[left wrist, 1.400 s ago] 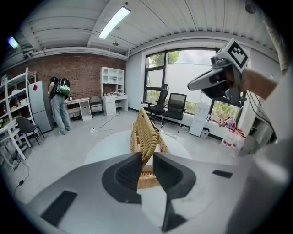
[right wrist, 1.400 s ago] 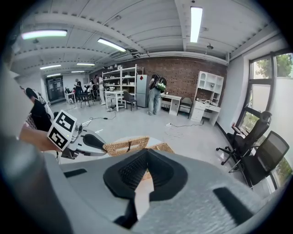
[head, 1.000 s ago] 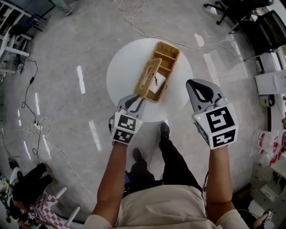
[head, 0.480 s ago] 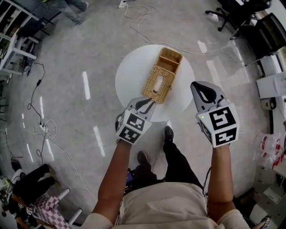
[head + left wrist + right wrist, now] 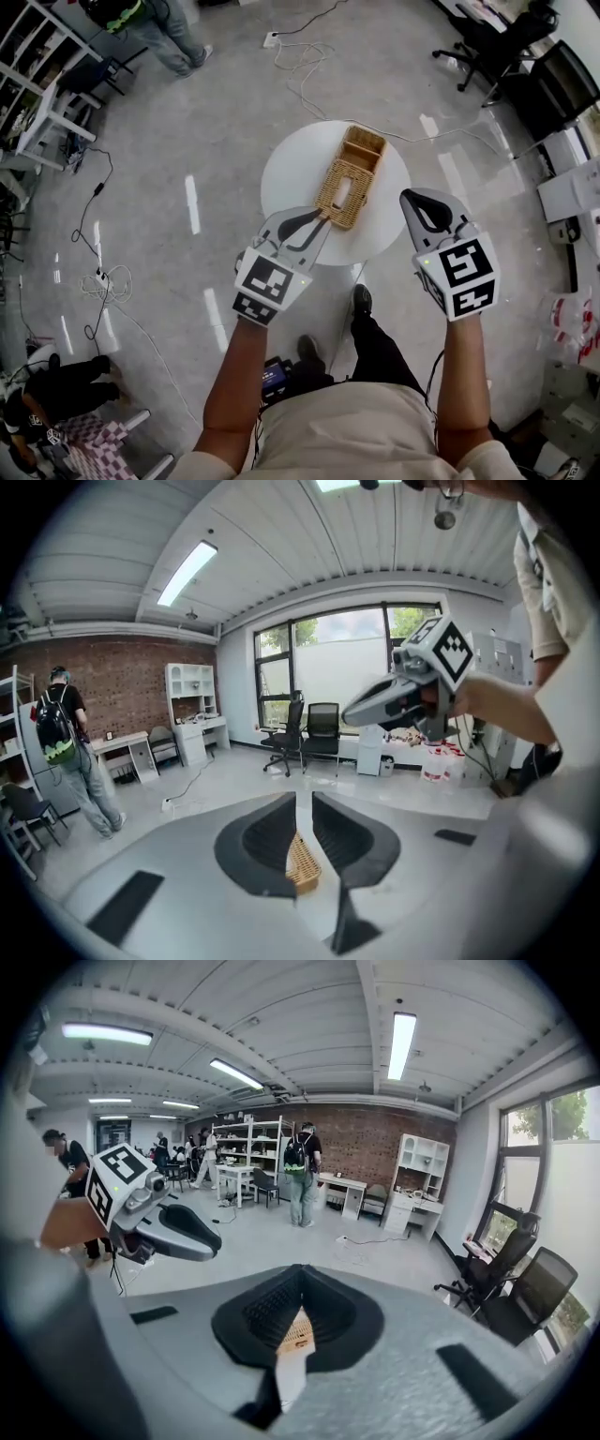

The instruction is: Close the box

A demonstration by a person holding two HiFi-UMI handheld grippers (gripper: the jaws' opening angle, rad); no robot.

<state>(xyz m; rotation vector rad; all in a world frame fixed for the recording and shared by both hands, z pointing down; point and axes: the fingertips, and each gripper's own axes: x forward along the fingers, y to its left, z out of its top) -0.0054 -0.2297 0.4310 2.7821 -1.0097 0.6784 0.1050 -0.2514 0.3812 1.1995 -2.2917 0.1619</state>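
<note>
Jaws of left gripper (image 5: 323, 218) slightly apart, right gripper (image 5: 417, 196) jaws together, both angled down toward box (image 5: 349, 180)

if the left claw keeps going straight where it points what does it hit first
Likely the wicker box on the table; it shows between the jaws of the left claw, though depth is unclear.
</note>
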